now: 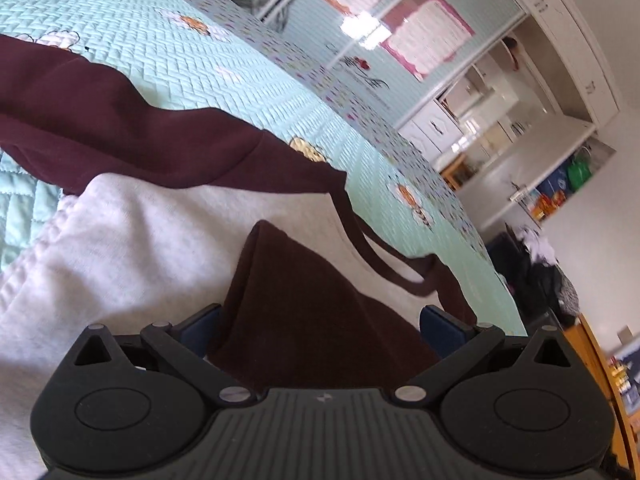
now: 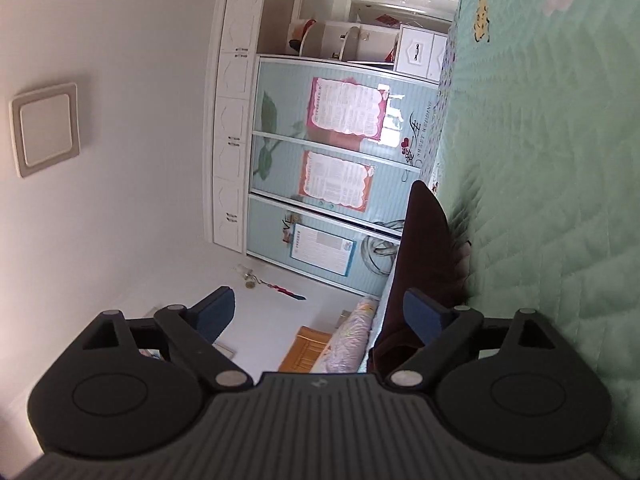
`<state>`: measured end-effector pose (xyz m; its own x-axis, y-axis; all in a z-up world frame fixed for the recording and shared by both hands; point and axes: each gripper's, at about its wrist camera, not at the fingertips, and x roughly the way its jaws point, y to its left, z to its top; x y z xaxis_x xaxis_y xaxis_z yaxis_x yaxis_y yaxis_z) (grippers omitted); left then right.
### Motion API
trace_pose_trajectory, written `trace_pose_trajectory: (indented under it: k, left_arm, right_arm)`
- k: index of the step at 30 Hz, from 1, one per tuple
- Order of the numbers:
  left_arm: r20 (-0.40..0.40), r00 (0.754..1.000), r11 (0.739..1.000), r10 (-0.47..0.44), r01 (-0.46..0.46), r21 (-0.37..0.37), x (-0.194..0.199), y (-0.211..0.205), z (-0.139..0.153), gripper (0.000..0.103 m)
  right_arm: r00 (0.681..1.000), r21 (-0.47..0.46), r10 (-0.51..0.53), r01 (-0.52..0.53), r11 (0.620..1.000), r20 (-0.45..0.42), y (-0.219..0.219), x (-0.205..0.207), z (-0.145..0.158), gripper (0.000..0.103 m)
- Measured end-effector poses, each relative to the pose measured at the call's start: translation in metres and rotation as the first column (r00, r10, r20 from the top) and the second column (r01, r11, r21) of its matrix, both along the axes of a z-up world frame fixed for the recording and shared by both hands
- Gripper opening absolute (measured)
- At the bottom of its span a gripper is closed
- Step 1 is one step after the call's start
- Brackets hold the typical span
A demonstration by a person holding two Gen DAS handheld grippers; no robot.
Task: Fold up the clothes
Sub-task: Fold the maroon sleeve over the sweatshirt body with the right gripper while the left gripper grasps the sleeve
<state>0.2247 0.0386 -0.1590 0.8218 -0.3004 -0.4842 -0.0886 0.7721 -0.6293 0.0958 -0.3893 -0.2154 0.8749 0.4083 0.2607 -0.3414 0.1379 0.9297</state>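
Maroon-and-grey sweatshirt (image 1: pixel 160 216) spread on the mint quilted bed (image 1: pixel 168 52).

One garment only: pale grey body, dark maroon sleeves, hood and one dangling drawstring (image 1: pixel 384 256) toward 3 o'clock. Left gripper (image 1: pixel 320 328) with jaws apart, a maroon fold rising between them, not pinched. Right gripper (image 2: pixel 320 316) likewise with jaws spread wide, a peak of maroon cloth (image 2: pixel 424 240) at 1 o'clock against the bedcover edge, just beside the right-hand pad. Three sliding wardrobe panels (image 2: pixel 332 168) behind, three posters on them.
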Motion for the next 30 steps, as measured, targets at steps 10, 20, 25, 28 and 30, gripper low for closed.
trace_pose_trajectory:
  k: [10,20,25,28,30]
  left_arm:
    - [0.097,0.979,0.878,-0.177,0.112,0.466,-0.017,-0.049,0.053,0.009]
    - [0.022,1.000,0.823,0.015,-0.025,0.568,-0.025,0.011,0.042,0.010]
    - [-0.004,0.998,0.885,-0.062,0.057,0.463,-0.045,0.023,0.024,0.033]
    - [0.009,1.000,0.875,0.008,-0.011,0.485,-0.058,0.029,0.035,0.051]
    - [0.045,0.987,0.838,0.155,-0.155,0.523,-0.069,0.034,0.049,0.053]
  right_arm:
    - [1.000,0.012,0.001,-0.001,1.000,0.008,0.002,-0.004,-0.017,0.092]
    - [1.000,0.019,0.000,0.000,1.000,0.010,0.010,-0.010,-0.025,0.092]
    - [1.000,0.029,0.000,-0.001,1.000,0.011,0.008,-0.008,-0.027,0.092]
    - [1.000,0.034,0.001,-0.001,0.999,0.012,0.007,-0.007,-0.028,0.092]
    - [1.000,0.035,0.000,-0.001,0.999,0.012,0.006,-0.005,-0.028,0.092]
